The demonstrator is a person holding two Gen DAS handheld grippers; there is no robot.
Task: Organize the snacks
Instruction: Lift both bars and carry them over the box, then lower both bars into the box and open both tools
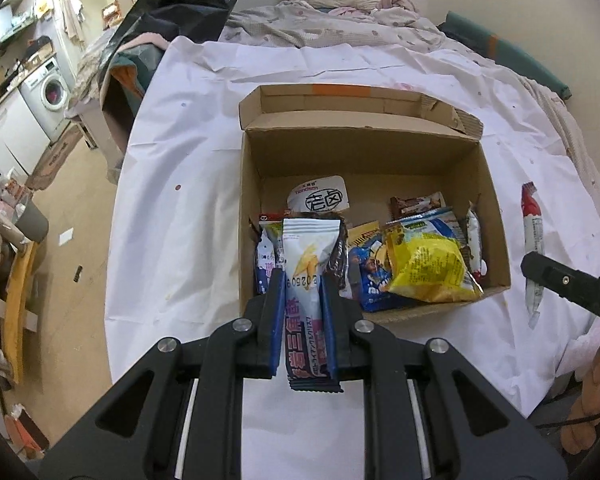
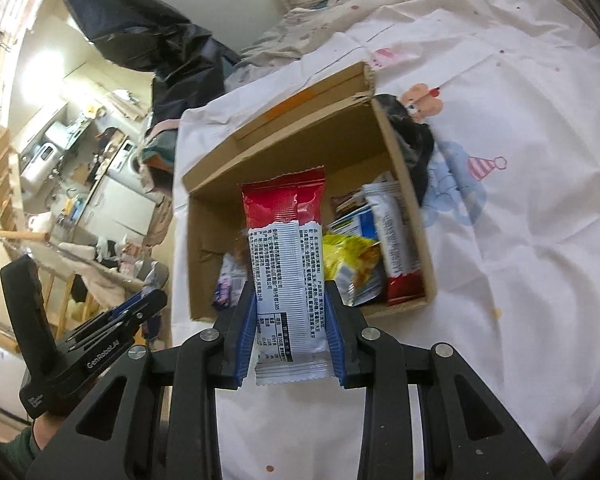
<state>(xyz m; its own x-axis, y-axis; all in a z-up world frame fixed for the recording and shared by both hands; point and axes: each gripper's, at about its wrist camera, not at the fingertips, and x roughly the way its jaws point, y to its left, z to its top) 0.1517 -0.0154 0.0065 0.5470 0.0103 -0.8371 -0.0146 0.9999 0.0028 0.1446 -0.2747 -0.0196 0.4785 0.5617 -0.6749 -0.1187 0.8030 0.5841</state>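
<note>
Left gripper (image 1: pixel 302 280) clamped on white banana-print packet (image 1: pixel 308 268), right gripper (image 2: pixel 292 304) gripping red-and-white bar (image 2: pixel 286 256), cardboard box (image 1: pixel 496 216) at twelve o'clock, snacks piled inside

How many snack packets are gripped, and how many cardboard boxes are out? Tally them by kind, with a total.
Gripped snack packets: 2 (white banana packet, red-and-white packet)
Cardboard box: 1
Total: 3
</note>
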